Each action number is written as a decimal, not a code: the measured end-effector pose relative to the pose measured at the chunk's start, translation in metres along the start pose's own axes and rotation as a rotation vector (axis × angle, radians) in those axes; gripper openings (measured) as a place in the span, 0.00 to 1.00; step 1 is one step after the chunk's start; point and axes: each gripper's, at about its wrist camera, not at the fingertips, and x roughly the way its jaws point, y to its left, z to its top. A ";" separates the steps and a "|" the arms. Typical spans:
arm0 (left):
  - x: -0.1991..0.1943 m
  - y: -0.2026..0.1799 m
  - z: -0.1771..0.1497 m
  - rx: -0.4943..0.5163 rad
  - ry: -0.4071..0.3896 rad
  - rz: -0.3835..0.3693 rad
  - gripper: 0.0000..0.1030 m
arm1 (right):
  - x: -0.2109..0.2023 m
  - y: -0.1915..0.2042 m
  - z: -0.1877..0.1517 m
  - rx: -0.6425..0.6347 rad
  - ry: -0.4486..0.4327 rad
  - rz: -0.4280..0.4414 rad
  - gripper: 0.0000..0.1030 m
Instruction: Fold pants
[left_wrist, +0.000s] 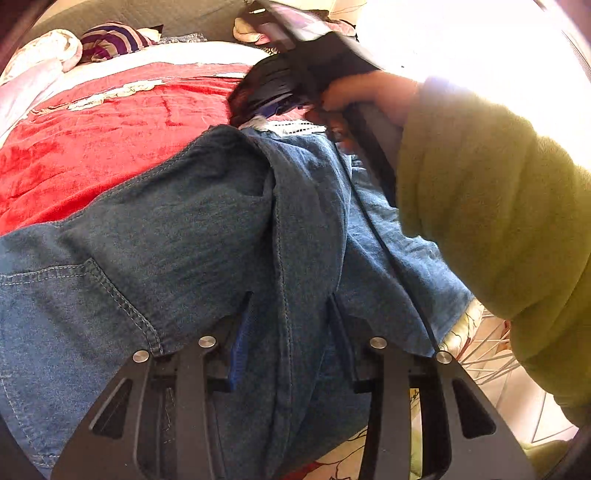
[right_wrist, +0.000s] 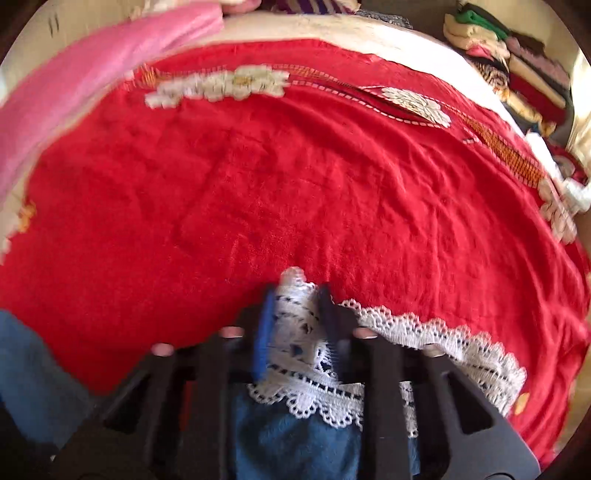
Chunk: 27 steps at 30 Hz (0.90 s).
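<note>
Jaws of your left gripper (left_wrist: 291, 317) were clamped on a raised ridge of the denim pants (left_wrist: 177, 229), right along a stitched seam; the pants lay spread over the red blanket (left_wrist: 110, 140). Your right hand (left_wrist: 373, 96), in a green sleeve (left_wrist: 498, 206), held the other tool at the far end of the garment.

Right wrist view: your right gripper (right_wrist: 295, 295) had its jaws pinched together on the white lace trim (right_wrist: 424, 336) at the hem, blue denim showing below. Folded clothes (right_wrist: 517, 55) sat stacked at far right.

Judgement: denim looked soft, floppy, moderately heavy, not slippery. Lace seemed delicate, so grip the denim hem or seam instead.
</note>
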 end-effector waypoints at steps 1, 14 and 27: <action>0.001 -0.001 0.000 0.001 -0.002 -0.002 0.36 | -0.010 -0.006 -0.003 0.020 -0.029 0.009 0.08; -0.008 -0.009 -0.004 0.039 -0.042 0.045 0.31 | -0.153 -0.096 -0.099 0.244 -0.306 0.101 0.07; -0.038 -0.039 -0.014 0.254 -0.083 0.116 0.04 | -0.182 -0.126 -0.234 0.394 -0.224 0.112 0.07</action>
